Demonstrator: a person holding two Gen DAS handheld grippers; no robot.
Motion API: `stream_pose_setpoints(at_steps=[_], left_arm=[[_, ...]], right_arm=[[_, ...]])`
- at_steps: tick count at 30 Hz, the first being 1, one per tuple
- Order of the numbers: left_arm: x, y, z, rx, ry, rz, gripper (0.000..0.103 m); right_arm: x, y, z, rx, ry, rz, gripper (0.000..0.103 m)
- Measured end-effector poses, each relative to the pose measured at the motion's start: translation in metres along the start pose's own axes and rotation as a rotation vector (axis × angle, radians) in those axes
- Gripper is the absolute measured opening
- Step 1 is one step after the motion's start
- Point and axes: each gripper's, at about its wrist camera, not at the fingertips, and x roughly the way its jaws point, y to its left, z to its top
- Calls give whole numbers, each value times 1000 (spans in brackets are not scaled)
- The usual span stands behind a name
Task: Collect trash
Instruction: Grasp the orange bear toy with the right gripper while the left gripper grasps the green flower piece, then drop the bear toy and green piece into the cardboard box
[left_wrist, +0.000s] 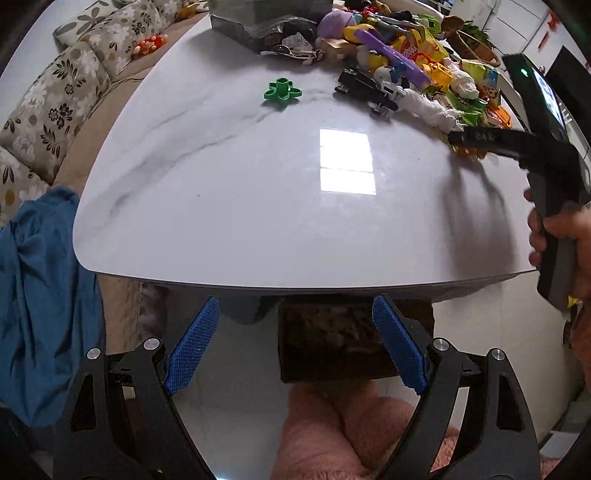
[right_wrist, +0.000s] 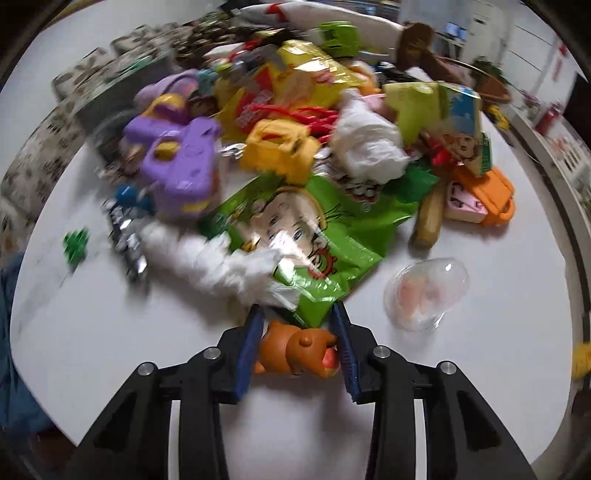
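Right wrist: clutter pile (right_wrist: 295, 147) behind right tool (right_wrist: 299, 332).

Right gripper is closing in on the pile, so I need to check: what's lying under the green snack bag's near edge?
An orange toy animal pokes out beneath the green snack bag, between the right gripper pads. Crumpled white tissue overlaps the bag's left edge. Anything deeper is covered.

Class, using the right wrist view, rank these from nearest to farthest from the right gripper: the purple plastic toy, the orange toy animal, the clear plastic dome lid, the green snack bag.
1. Orange toy animal: between the fingers of the right gripper.
2. Green snack bag: just ahead of the fingertips.
3. Clear plastic dome lid: ahead, to the right.
4. Purple plastic toy: far left of the pile.
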Motion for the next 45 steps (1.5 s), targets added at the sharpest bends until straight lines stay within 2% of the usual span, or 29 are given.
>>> stream_pose_setpoints(at_steps=[4,5,6,9,10,11,14,16,18,21,24,27,30,32,33,35,36,45], left_arm=[[4,-9,2,20,7,-8,83],[5,-13,3,30,10,-12,83],[6,-15,4,38,12,-13,83],[11,-25,7,61,24,-19,83],[13,-26,8,64,28,-19,83],[15,-29,8,70,32,-20,83],[20,-32,13,80,43,-20,83],[24,-30,19,78,42,-8,83],[30,-24,36,63,26,12,83],[41,-10,78,32,-31,48,83],[58,12,132,-50,-63,85,83],[75,29,171,-123,-72,82,83],[95,25,191,-102,-37,83,83],[97,18,197,-55,-70,96,84],[96,20,197,-66,-69,86,81],[89,20,196,-95,-86,92,54],[84,21,193,-96,-89,90,28],[51,36,144,-130,-90,-94,28]], right_arm=[[-10,-12,-24,-13,-17,29,41],[-11,-14,-29,-31,-19,34,55],[-13,-15,-37,-48,-29,26,59],[-15,-14,-47,-88,-62,28,56],[-17,-15,-47,-82,-63,30,48],[-17,-16,-47,-75,-56,32,46],[-17,-22,-43,-10,-29,100,45],[-32,-31,-48,54,-50,123,45],[-49,-39,-49,85,-78,141,45],[-77,-48,-53,121,-112,182,46],[-97,-49,-57,135,-135,194,46],[-109,-53,-67,156,-140,214,46],[-118,-51,-75,175,-143,232,46],[-120,-50,-78,182,-142,239,46],[-122,-48,-81,184,-141,243,46],[-124,-47,-84,184,-145,242,46],[-124,-46,-84,188,-146,244,46],[-122,-34,-76,163,-140,276,46]])
